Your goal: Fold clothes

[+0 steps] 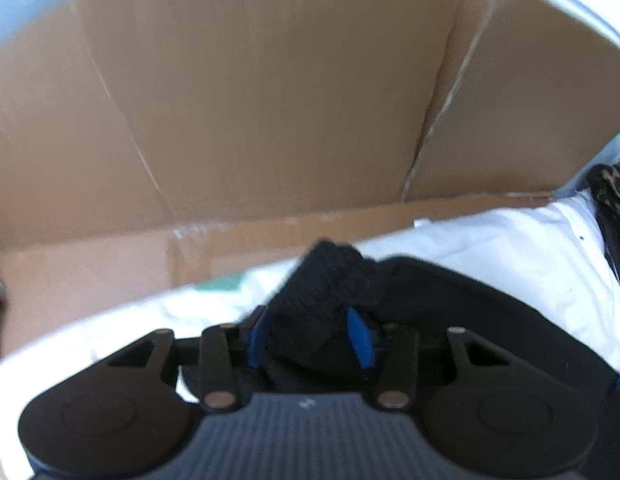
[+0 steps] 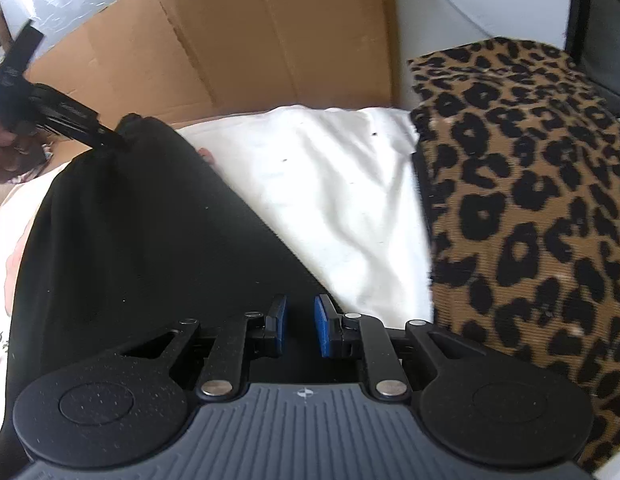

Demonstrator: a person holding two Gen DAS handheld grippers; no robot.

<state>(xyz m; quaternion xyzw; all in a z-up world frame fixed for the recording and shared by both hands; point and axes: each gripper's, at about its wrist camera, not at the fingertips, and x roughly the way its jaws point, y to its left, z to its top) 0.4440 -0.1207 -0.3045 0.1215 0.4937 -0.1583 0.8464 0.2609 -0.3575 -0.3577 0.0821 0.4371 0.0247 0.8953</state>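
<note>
A black garment (image 2: 150,240) lies stretched over a white sheet (image 2: 341,184). My left gripper (image 1: 308,320) is shut on a bunched knit corner of the black garment (image 1: 449,300), which fills the gap between its blue pads. From the right wrist view, the left gripper (image 2: 118,140) pinches the garment's far corner, held by a hand (image 2: 2,152). My right gripper (image 2: 301,320) sits at the near edge of the garment, its blue pads close together with black cloth between them. The edge between the two grippers runs straight.
A large sheet of cardboard (image 1: 270,100) stands behind the white sheet (image 1: 509,248), and the cardboard (image 2: 250,40) also shows from the right wrist. A leopard-print cloth (image 2: 529,200) lies folded at the right, and an edge of that leopard-print cloth (image 1: 615,188) shows in the left wrist view.
</note>
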